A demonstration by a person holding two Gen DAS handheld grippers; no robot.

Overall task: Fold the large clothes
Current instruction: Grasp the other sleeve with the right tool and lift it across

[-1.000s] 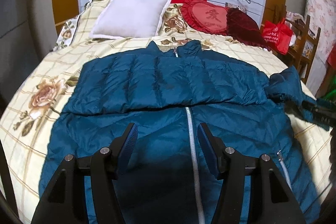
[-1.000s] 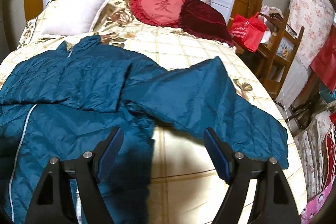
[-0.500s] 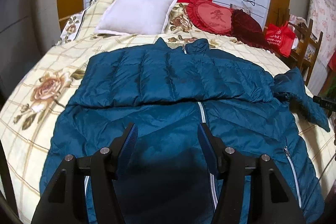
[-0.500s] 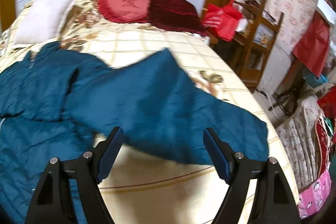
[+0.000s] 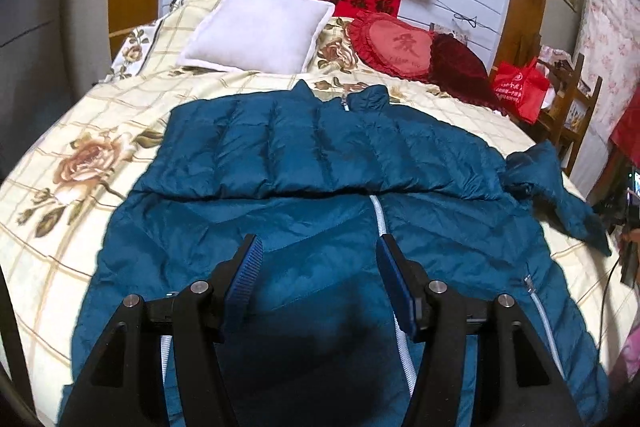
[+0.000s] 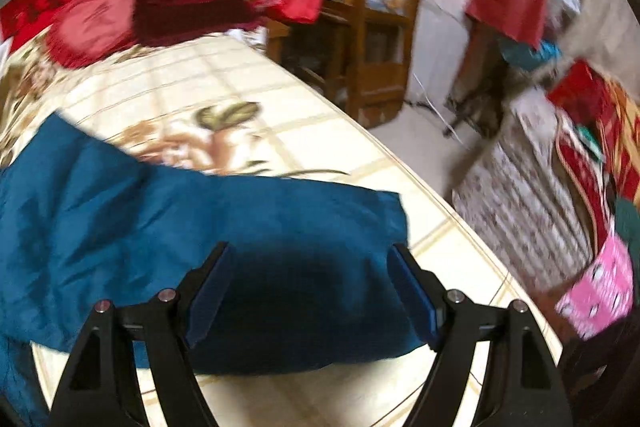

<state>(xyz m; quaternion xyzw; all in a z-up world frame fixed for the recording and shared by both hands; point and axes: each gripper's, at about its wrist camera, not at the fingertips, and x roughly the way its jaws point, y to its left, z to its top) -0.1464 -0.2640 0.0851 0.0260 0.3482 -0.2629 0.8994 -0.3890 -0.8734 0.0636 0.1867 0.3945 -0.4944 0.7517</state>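
A large dark-blue puffer jacket (image 5: 320,195) lies front up on the bed, zipper down its middle. One sleeve is folded flat across the chest (image 5: 304,151). The other sleeve (image 5: 556,187) stretches out to the right. My left gripper (image 5: 318,247) is open and empty, hovering above the jacket's lower front. In the right wrist view the outstretched sleeve (image 6: 200,227) lies below my right gripper (image 6: 308,255), which is open and empty, with the cuff end (image 6: 384,219) between and just past the jaws. That view is blurred.
The bed has a cream floral checked cover (image 5: 80,163). A white pillow (image 5: 260,27) and red cushions (image 5: 396,43) lie at its head. A red bag (image 5: 520,87) and wooden shelf (image 6: 376,11) stand right of the bed, whose edge (image 6: 452,211) is near the cuff.
My right gripper has swung right and moved along the outstretched sleeve to its cuff end. My left gripper has drifted slightly left; the zipper now sits under its right finger. The jacket has not moved.
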